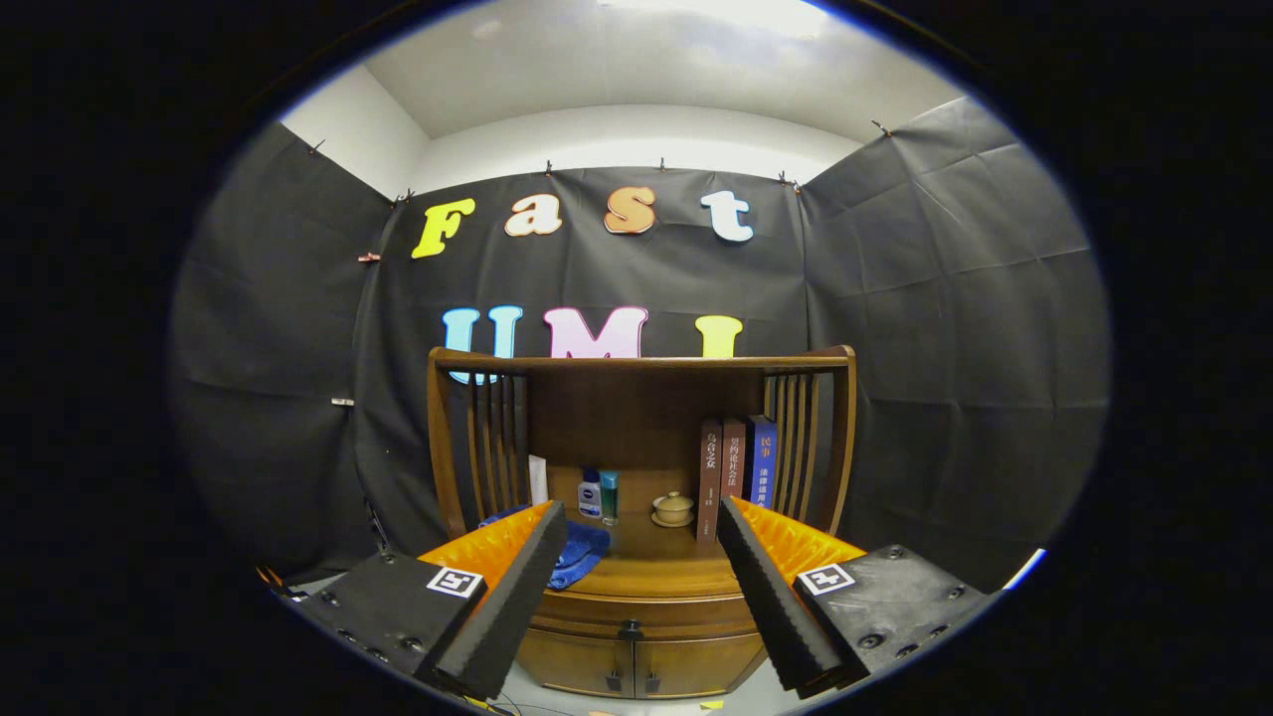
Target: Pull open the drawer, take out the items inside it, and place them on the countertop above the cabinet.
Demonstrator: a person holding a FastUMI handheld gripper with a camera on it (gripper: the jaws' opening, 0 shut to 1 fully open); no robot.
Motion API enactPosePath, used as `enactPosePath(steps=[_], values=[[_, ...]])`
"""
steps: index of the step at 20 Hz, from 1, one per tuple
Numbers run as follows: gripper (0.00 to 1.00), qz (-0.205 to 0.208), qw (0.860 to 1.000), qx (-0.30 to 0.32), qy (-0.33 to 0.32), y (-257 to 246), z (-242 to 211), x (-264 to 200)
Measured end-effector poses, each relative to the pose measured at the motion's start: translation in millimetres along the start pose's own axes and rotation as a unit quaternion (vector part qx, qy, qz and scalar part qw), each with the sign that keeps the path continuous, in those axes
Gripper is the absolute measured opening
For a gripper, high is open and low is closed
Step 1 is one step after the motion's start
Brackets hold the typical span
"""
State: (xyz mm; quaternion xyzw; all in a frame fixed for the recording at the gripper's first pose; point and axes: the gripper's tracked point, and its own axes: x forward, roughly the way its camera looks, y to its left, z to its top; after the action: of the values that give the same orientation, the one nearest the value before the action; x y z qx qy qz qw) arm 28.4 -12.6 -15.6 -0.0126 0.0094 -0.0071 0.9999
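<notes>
**Gripper view: open fingers facing the shut drawer**

Gripper view looks straight at a brown wooden cabinet [636, 597] with slatted side rails, standing against the booth wall. The gripper [636, 587] is well apart from it, its fingers spread wide and holding nothing. At six o'clock between the fingers sits the curved wooden drawer front [597, 628] with a small dark knob [631, 629]; it looks closed, so the items inside are hidden. On the counter [646, 569] above it lie a crumpled blue cloth [582, 549] at nine o'clock, two small bottles [599, 495], a little tan lidded pot [673, 509] at twelve, and three upright books [737, 467] at two o'clock.

The knob is small; my judgement is that fingers closing off-centre could slip off it. The counter is already crowded, so placed items might knock the pot or bottles.
</notes>
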Motion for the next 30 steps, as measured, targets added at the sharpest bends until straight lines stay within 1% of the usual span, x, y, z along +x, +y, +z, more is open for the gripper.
enactPosePath(steps=[2, 5, 8, 11, 13, 15, 17, 20, 25, 27, 30], values=[[0.99, -0.004, 1.000, 0.001, 0.005, -3.1, -8.6, 9.6], [0.99, -0.008, 1.000, 0.000, 0.022, -4.2, -33.9, 25.5], [0.99, -0.004, 0.999, -0.002, 0.039, 0.0, -57.8, 40.1], [0.99, -0.008, 0.999, -0.005, 0.054, 0.4, -81.1, 55.0], [0.99, -0.002, 0.998, 0.002, 0.064, 6.7, -98.2, 63.3], [0.99, 0.009, 0.996, 0.018, 0.084, 12.8, -120.0, 70.7], [0.99, 0.006, 0.994, 0.028, 0.101, 11.8, -140.9, 77.7], [0.99, 0.013, 0.992, 0.043, 0.121, 16.2, -172.2, 86.8], [0.99, 0.007, 0.986, 0.023, 0.165, 15.9, -233.3, 100.6], [0.99, 0.005, 0.982, 0.024, 0.186, 14.9, -262.8, 107.4], [1.00, -0.008, 0.976, 0.031, 0.215, 11.9, -302.2, 116.2]])
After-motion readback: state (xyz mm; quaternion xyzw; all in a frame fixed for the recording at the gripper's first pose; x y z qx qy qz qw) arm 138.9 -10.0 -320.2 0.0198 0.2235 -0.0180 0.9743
